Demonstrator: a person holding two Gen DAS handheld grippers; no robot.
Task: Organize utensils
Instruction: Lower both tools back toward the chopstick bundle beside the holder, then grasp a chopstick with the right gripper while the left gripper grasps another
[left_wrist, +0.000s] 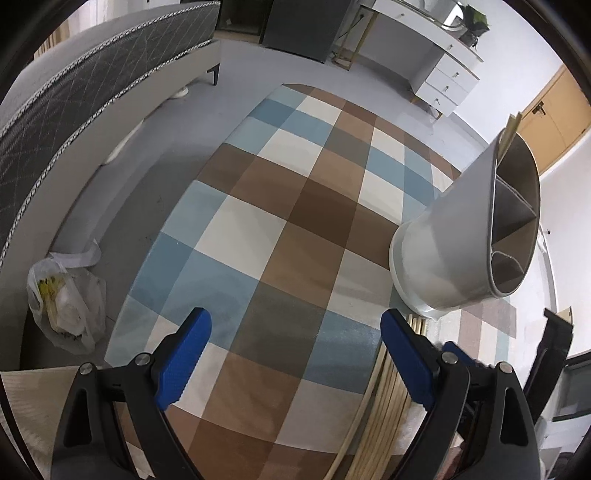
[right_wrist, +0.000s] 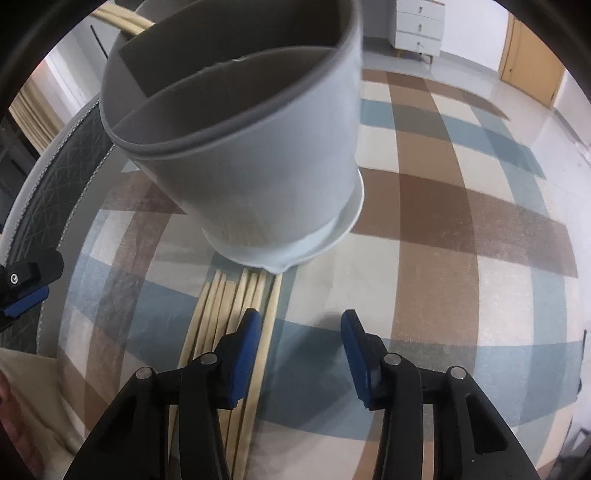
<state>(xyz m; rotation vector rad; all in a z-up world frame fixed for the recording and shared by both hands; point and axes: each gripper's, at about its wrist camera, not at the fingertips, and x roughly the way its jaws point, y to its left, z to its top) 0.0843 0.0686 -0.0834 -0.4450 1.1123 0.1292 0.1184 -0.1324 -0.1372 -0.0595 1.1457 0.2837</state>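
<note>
1. The left gripper (left_wrist: 295, 332) hangs over a checked cloth (left_wrist: 280, 206) of blue, brown and cream squares, with its blue pads wide apart and only cloth between them.
2. In the left view a pale grey holder (left_wrist: 461, 236) stands at 3 o'clock on the cloth, on a white saucer-like base, and dividers split its inside into compartments.
3. A pale stick end (left_wrist: 511, 129) pokes above the holder's far rim.
4. A bundle of pale chopsticks (left_wrist: 388, 402) lies flat on the cloth at 5 o'clock in the left view, running from the holder's base toward the camera, partly behind the left gripper's right pad.
5. The right gripper (right_wrist: 299, 325) points down at the same cloth (right_wrist: 461, 221), with its jaws partly apart and gripping nothing.
6. In the right view the chopsticks (right_wrist: 229, 295) lie at 7 o'clock; the left pad (right_wrist: 242, 354) sits over the bundle's right-hand sticks, though I cannot tell if it touches them, while the right pad is over bare cloth.
7. The holder (right_wrist: 258, 177) fills 12 o'clock in the right view, just beyond the far ends of the chopsticks.
8. The left gripper's tip (right_wrist: 26, 291) shows at 9 o'clock in the right view.
9. On the floor at 8 o'clock in the left view sits a plastic bag (left_wrist: 66, 306), beside a grey bed (left_wrist: 92, 81).
</note>
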